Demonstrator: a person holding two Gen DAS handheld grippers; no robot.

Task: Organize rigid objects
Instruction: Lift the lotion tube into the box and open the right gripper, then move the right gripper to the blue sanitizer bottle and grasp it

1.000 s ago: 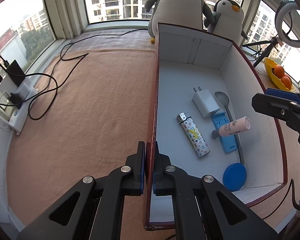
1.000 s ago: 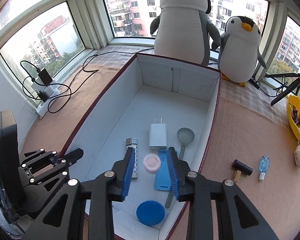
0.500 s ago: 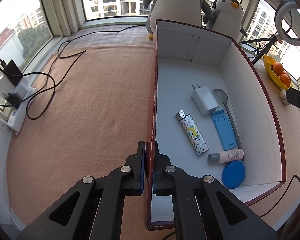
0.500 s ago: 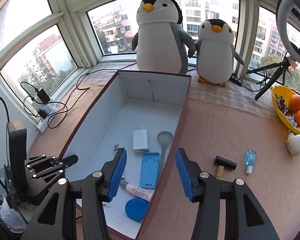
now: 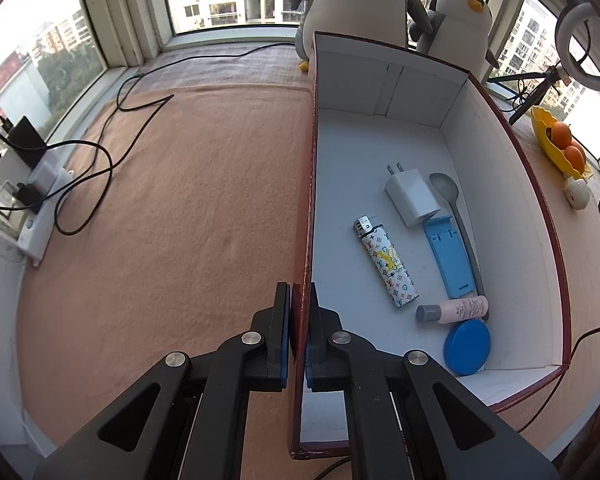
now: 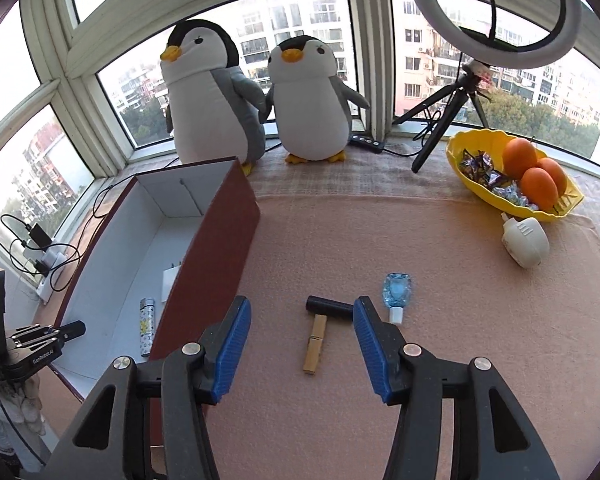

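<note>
Left wrist view shows the left claw (image 5: pixel 299 330) clamped on the near part of the box's left wall, steadying the box (image 5: pixel 540 216) on the blanket-covered worktop (image 5: pixel 180 220). Inside the box lie a white charger (image 5: pixel 412 199), a grey spoon (image 5: pixel 456 216), a patterned lighter (image 5: pixel 386 266), a blue stand (image 5: pixel 452 258), a small pink bottle (image 5: pixel 454 311) and a blue round lid (image 5: pixel 467 346). The bottle lies on the box floor between the stand's near end and the lid, touching or nearly touching both.

Right wrist view shows the right claw (image 6: pixel 302 346) outside the box, to its right, over the worktop. Its jaws stand apart and are opening, with nothing pressed between them. Beyond its tips lie a black cylinder (image 6: pixel 329 307) with a wooden clothespin (image 6: pixel 316 344) just near of it, the two touching or almost so, and a small clear blue bottle (image 6: pixel 397 294) just right of the cylinder.

By my reading, the task is well past halfway: six things sit in the box, and three small ones remain loose on the worktop. A white gadget (image 6: pixel 525 242) beside the yellow fruit bowl (image 6: pixel 466 164) may also be left to pack, though that is uncertain. The cylinder and clothespin look like the next pick.
</note>
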